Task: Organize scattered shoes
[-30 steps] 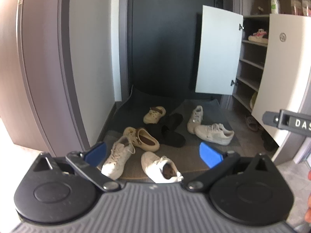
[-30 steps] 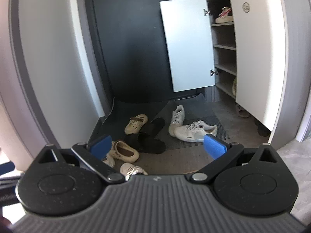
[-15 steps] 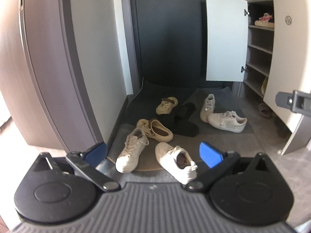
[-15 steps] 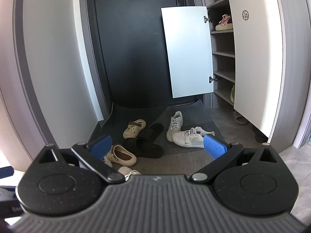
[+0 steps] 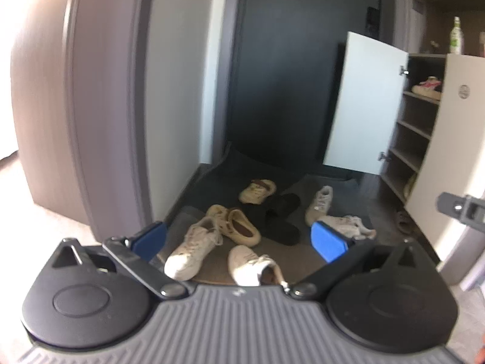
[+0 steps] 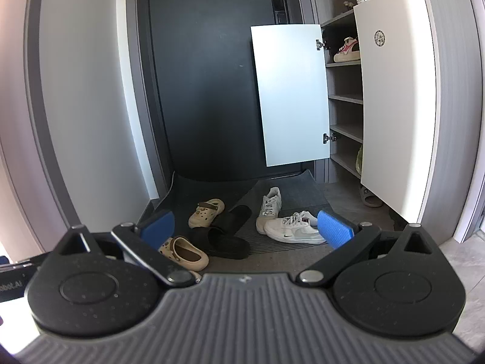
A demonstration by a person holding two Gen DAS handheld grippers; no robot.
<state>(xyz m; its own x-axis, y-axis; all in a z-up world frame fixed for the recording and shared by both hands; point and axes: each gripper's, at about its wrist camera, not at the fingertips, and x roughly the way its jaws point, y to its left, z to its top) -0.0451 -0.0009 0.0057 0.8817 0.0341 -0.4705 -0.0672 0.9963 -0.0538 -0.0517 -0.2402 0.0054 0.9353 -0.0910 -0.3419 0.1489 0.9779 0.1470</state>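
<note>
Several shoes lie scattered on the dark entry mat (image 6: 291, 191). Two white sneakers (image 5: 194, 248) (image 5: 251, 265) lie nearest in the left wrist view, with beige clogs (image 5: 239, 226) (image 5: 257, 191) and black slippers (image 5: 280, 217) behind them. Two more white sneakers (image 6: 292, 232) (image 6: 269, 207) lie to the right, beside the black slippers (image 6: 224, 236) and beige clogs (image 6: 185, 251) (image 6: 206, 212). My left gripper (image 5: 239, 239) and my right gripper (image 6: 247, 227) both hang open above the floor, well short of the shoes, holding nothing.
An open shoe cabinet (image 6: 345, 100) stands at the right with white doors (image 6: 291, 94) (image 6: 394, 91) swung out and a pink-and-white shoe (image 6: 347, 50) on an upper shelf. A sandal (image 6: 368, 197) lies under the near door. A dark entry door (image 6: 212, 75) closes the back.
Both cameras have shifted over the second: the left view swung and tilted, the right view rose a little. The shoes stay where they were. Both grippers remain open.
</note>
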